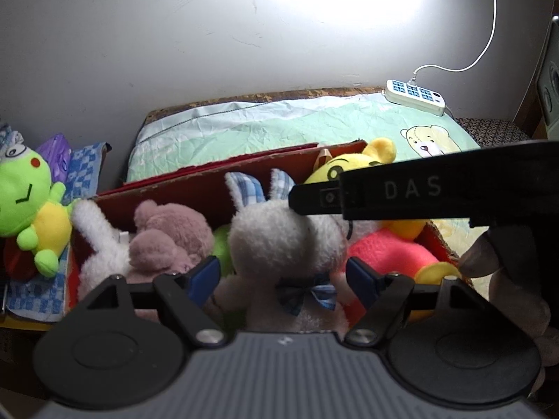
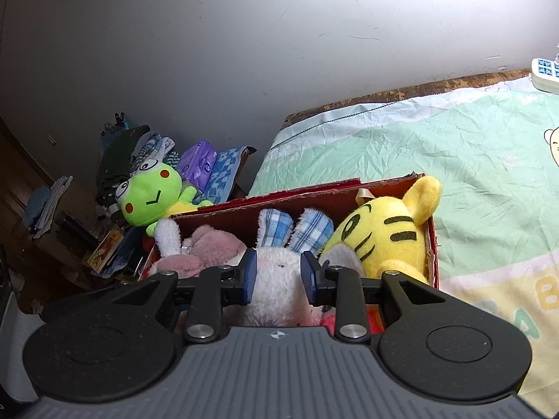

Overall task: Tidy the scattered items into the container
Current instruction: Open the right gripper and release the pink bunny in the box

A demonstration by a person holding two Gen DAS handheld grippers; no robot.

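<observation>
A red cardboard box [image 1: 195,188] [image 2: 314,199] on the bed holds several plush toys. A white rabbit with blue-check ears [image 1: 279,241] [image 2: 279,279] lies in the middle, a pink plush [image 1: 167,237] [image 2: 209,255] to its left, and a yellow tiger [image 1: 349,171] [image 2: 387,234] to its right. My left gripper [image 1: 284,279] is open, its fingers on either side of the rabbit's neck. My right gripper [image 2: 278,274] is partly closed around the rabbit's head, and whether it grips is unclear. In the left wrist view it crosses above the rabbit [image 1: 314,199]. A green frog plush [image 1: 31,206] [image 2: 153,199] lies outside the box on the left.
The box sits on a green-patterned bed cover [image 1: 279,125] [image 2: 436,146]. A white power strip [image 1: 415,96] [image 2: 545,73] lies at the bed's far right by the wall. A cluttered side table with a blue-check cloth [image 1: 35,296] [image 2: 223,167] and a purple pack [image 2: 197,160] stands left of the bed.
</observation>
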